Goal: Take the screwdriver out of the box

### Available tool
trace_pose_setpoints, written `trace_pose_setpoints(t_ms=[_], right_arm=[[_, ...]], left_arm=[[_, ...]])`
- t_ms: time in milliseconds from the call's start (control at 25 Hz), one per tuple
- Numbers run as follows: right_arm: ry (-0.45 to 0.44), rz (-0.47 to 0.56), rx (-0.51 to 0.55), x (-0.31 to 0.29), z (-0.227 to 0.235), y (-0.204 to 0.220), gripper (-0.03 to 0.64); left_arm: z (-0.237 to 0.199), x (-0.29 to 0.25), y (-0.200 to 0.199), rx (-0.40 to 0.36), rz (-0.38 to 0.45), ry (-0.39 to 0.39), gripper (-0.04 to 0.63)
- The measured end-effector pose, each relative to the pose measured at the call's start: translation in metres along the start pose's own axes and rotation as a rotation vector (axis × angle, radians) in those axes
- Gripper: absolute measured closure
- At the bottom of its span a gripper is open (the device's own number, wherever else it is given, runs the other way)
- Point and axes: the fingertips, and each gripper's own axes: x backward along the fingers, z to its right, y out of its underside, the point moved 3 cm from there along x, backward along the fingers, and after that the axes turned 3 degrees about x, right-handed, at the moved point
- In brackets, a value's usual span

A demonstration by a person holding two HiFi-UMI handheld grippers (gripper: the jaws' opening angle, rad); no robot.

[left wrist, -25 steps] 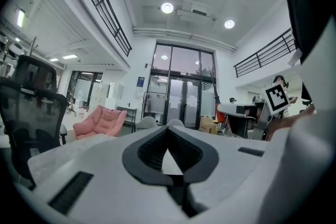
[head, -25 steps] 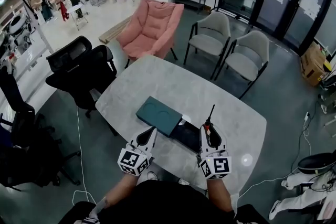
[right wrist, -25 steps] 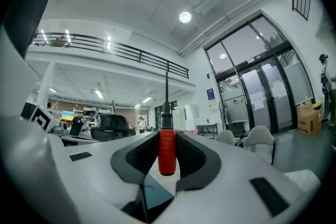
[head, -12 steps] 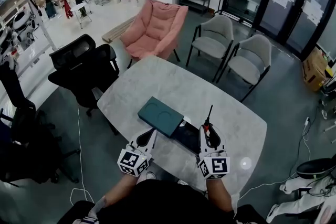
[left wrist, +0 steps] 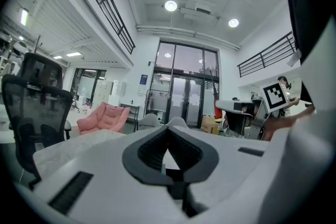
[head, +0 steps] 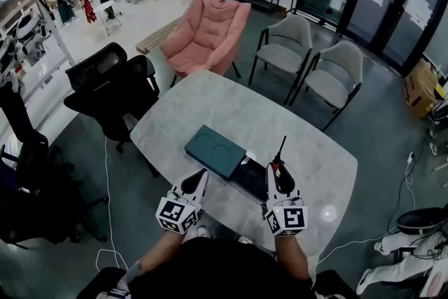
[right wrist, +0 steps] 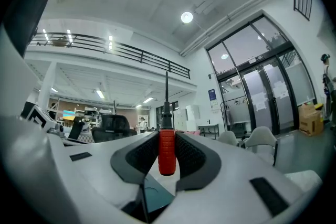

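The screwdriver has a red handle [right wrist: 167, 152] and a thin black shaft [right wrist: 166, 93]. My right gripper [right wrist: 167, 136] is shut on the handle, with the shaft sticking out past the jaws. In the head view the right gripper [head: 278, 169] hovers over the right end of the open dark box [head: 252, 180], and the screwdriver's shaft [head: 281, 148] points away from me. The teal lid [head: 213, 150] lies against the box's left side. My left gripper [head: 194, 183] hangs near the table's front edge, left of the box, jaws shut and empty [left wrist: 169, 124].
The grey marble table [head: 210, 105] is rounded. Behind it stand a pink armchair [head: 204, 35] and two grey chairs [head: 283, 45] [head: 336, 73]. Black office chairs [head: 112, 87] crowd the left side. A cable [head: 105, 171] runs over the floor.
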Motion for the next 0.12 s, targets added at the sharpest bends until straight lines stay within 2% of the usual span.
trace_pose_setpoints(t_ms=[120], right_arm=[[0.0, 0.003, -0.005, -0.0008, 0.0009, -0.0013, 0.506]], left_arm=[[-0.0008, 0.0005, -0.0004, 0.008, 0.003, -0.001, 0.589]])
